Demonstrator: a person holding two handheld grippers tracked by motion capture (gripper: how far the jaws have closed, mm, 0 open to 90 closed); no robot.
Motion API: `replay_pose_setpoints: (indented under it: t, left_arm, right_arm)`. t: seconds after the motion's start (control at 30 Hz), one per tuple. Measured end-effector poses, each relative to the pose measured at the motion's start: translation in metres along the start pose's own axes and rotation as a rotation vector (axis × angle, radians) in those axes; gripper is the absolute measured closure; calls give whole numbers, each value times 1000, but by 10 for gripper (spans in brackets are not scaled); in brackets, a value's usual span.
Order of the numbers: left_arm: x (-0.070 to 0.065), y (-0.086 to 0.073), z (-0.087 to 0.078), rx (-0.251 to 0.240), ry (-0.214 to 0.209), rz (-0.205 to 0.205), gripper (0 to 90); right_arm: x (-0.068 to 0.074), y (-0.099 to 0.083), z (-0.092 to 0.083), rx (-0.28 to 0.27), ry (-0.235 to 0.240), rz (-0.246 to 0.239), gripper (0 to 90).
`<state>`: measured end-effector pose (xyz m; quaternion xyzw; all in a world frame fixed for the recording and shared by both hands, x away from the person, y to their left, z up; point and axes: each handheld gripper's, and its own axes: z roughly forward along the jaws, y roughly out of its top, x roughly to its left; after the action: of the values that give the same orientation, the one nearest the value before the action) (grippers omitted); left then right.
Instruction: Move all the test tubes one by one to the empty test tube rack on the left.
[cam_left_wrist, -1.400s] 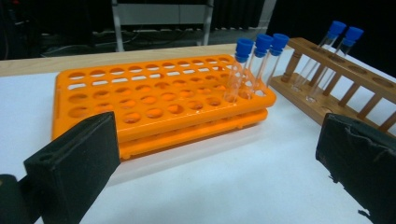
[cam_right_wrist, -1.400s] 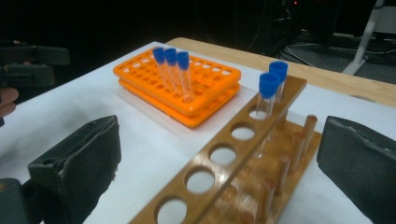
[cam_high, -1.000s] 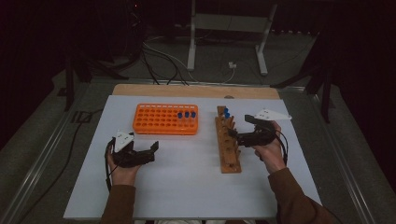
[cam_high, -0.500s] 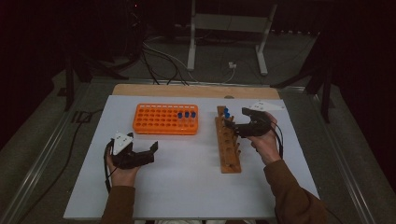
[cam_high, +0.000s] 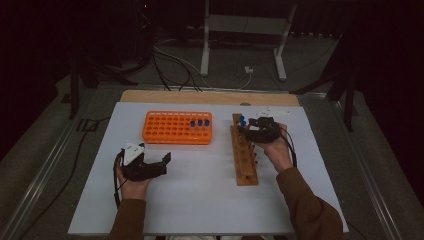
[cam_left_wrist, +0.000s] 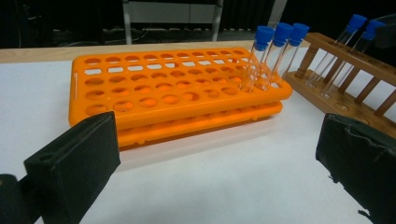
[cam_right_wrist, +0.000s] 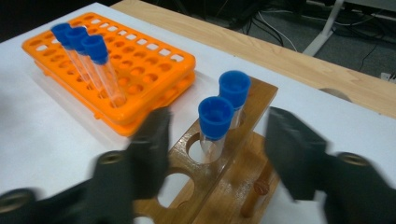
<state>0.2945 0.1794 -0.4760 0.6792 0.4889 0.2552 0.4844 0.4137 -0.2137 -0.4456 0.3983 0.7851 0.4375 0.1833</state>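
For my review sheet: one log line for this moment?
right tongs: closing around blue-capped tube in wooden rack, not gripping | left tongs: open, idle

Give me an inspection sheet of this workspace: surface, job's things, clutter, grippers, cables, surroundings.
Surface: white table top with a bare wooden strip along the far edge.
Job's things: wooden rack with two blue-capped tubes at its far end; orange rack holding three blue-capped tubes at one end.
Clutter: nothing seen.
Grippers: left gripper open, resting on the table, nothing between the jaws. Right gripper at the wooden rack's far end; its jaws have just been closing and flank the nearer tube without touching it.
Cables: one trails from each gripper; more lie on the floor behind the table.
Surroundings: dark room, white stand legs beyond the table.
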Motion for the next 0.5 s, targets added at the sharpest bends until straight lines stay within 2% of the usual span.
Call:
replay_pose_setpoints:
  t: [0.1,0.23,0.5]
  left_arm:
    - [-1,-1,2,10,-4,6,7]
    - [-3,-1,4,23,-7,10,7]
    - [-3,-2,4,29,-5,8,7]
  right_arm:
    - [0,-1,5,10,-13,-12,613]
    - [2,-1,10,19,-22,-33,731]
    - [13,0,16,26,-33,-76,761]
